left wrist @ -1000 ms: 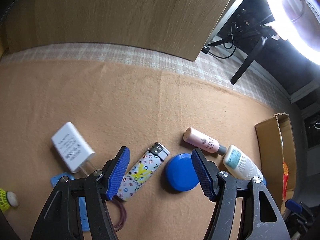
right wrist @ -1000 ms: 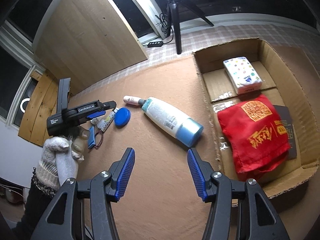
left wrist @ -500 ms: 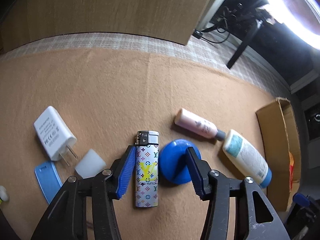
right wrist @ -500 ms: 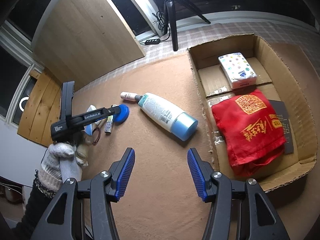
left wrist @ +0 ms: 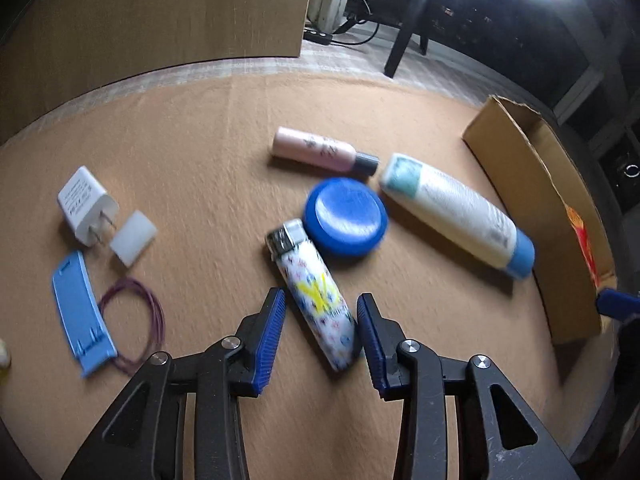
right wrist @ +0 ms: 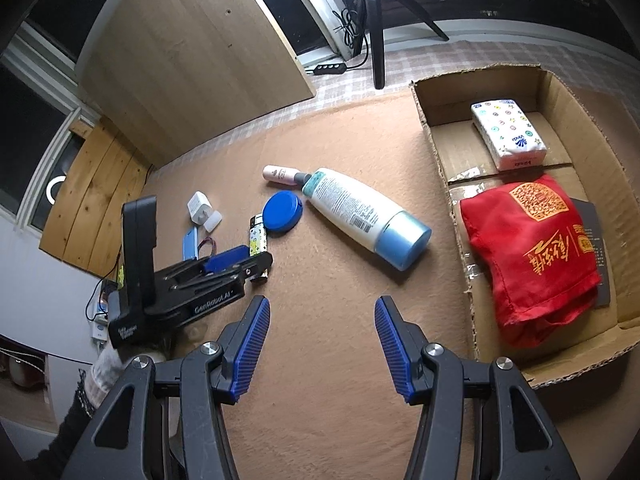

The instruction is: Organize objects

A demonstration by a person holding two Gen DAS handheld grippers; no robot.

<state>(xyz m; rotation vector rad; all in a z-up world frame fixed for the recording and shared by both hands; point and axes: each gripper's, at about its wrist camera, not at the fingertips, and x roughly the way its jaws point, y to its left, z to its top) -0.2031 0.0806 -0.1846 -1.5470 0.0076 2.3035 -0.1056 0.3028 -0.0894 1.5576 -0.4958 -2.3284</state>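
A patterned white lighter lies on the tan mat, its lower end between the jaws of my left gripper, which is open around it; the right pad looks close to it. The lighter also shows in the right wrist view, partly behind the left gripper. A blue round lid touches the lighter's top. A pink tube and a white bottle with a blue cap lie beyond. My right gripper is open and empty above bare mat.
A white charger, a white block, a light-blue clip and a purple band lie at the left. A cardboard box at the right holds a tissue pack and a red bag.
My left gripper has pulled back and turned, its jaws narrower, and now straddles the lighter's lower end. The lighter lies tilted now. The right gripper has shifted slightly.
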